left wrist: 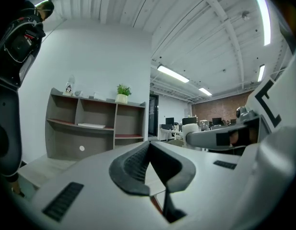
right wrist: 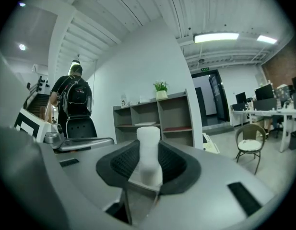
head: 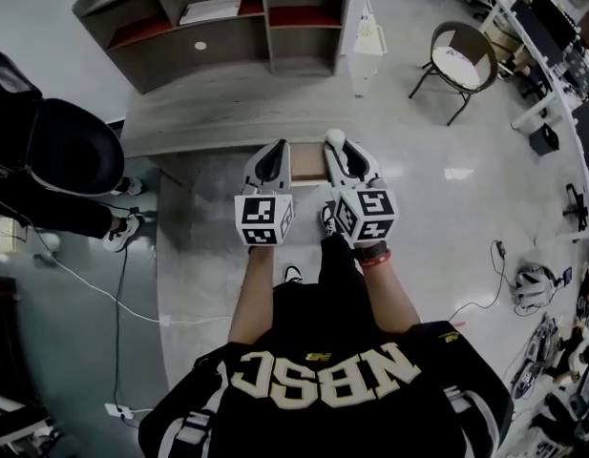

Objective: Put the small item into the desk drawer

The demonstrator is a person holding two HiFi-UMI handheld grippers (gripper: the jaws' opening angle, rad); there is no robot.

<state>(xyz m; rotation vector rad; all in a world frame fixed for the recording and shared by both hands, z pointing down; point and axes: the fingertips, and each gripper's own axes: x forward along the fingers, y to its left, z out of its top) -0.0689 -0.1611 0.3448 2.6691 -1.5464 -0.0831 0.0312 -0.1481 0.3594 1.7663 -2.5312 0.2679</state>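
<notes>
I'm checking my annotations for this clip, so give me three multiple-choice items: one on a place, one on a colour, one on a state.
1. Where is the small item? A on the shelf; B in the right tool; C on the chair.
2. Its colour? A red; B black; C white.
3. The left tool is: A shut, empty; B wide open; C gripping the item.
Answers: B, the right tool's pads press it; C, it shows white in the right gripper view; A, its jaws meet with nothing between.
</notes>
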